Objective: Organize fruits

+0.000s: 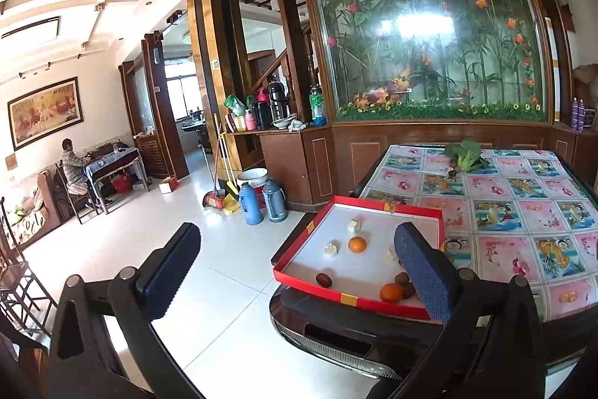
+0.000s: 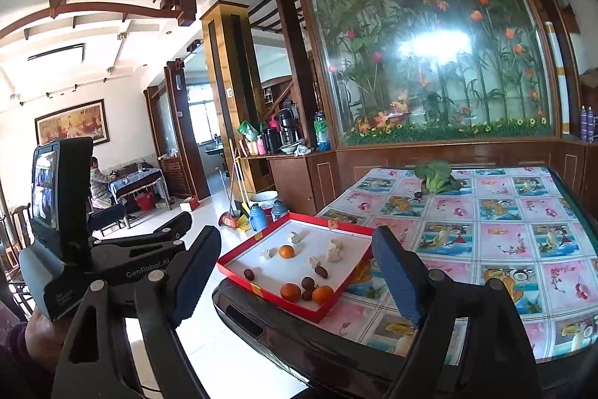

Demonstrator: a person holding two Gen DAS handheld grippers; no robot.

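a: what fruit's there?
b: oranges point(image 2: 287, 251), dark dates point(image 2: 320, 271) and pale chunks point(image 2: 333, 254), scattered in a red-rimmed tray point(image 2: 239, 255) at the tabletop point(image 2: 523, 212) corner.
a: the fingers?
b: left gripper point(image 1: 299, 272) and right gripper point(image 2: 295, 275), both spread, holding nothing.

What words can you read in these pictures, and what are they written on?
"GenRobot.AI": on the left gripper, seen from the right wrist camera.
Small label on its grey handle: too small to read.
Bottle label: blurred.
Framed painting: no readable words.
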